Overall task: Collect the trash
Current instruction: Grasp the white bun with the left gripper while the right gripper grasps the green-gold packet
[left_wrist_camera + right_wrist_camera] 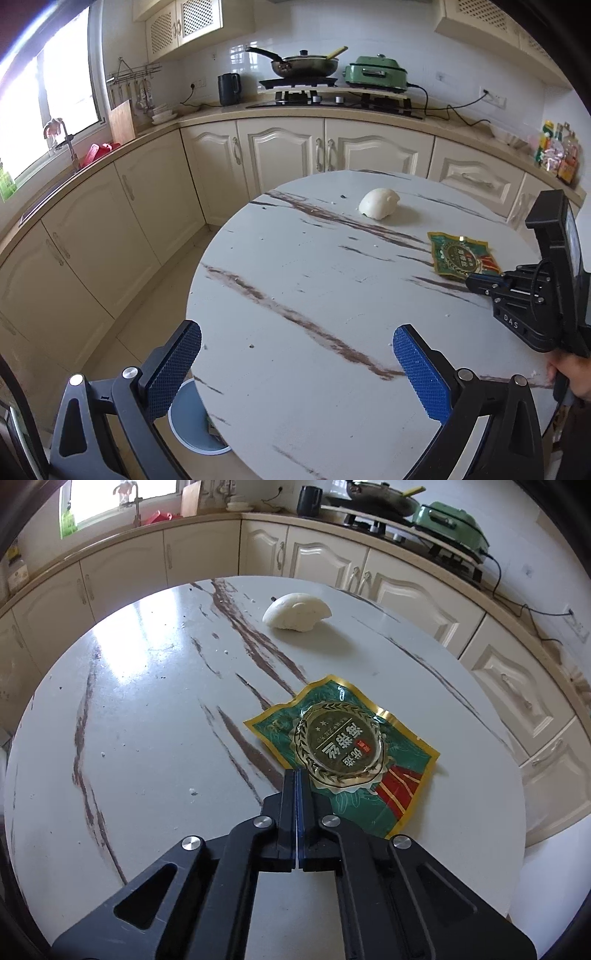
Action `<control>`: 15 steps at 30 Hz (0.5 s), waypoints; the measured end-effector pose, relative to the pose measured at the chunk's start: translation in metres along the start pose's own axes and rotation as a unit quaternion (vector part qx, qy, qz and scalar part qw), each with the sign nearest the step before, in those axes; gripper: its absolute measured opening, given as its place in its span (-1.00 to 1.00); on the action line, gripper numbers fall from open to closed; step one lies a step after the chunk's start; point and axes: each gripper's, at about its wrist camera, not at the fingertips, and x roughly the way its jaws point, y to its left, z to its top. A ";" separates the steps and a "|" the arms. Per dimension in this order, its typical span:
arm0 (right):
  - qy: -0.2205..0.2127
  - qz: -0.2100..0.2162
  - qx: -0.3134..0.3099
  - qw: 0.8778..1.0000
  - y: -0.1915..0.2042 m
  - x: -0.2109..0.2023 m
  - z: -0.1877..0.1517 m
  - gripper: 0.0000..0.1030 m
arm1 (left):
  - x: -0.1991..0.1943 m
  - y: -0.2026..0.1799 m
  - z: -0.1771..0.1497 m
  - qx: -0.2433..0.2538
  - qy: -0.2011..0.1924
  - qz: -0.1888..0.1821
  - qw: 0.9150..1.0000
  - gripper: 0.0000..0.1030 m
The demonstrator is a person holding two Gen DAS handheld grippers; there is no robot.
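The right gripper (297,775) is sitting fully closed, its jaws pressed flat together with their tips at the near edge of a green, gold-trimmed snack wrapper (343,753) lying flat on the round marble-patterned table (147,709); whether they are pinching the foil I cannot tell. The left gripper (297,356) is hovering with jaws spread wide and empty over the table's near edge, the wrapper lying at its 2 o'clock and a white half bun (379,204) at 12 o'clock. Below the table's rim, at 7 o'clock, a white-rimmed grey bin (186,413) is showing, its contents mostly hidden.
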 end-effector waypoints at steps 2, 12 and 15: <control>-0.006 0.021 0.015 1.000 -0.009 -0.002 -0.001 -0.98 | 0.008 -0.003 0.004 0.009 0.004 -0.008 1.000 0.99; -0.027 0.067 0.078 0.994 -0.056 -0.005 -0.003 -0.06 | 0.110 -0.030 0.080 0.032 0.040 -0.084 0.995 0.99; -0.026 0.094 0.080 0.992 -0.062 0.006 0.003 0.03 | 0.147 -0.051 0.106 0.052 0.064 -0.081 0.993 0.98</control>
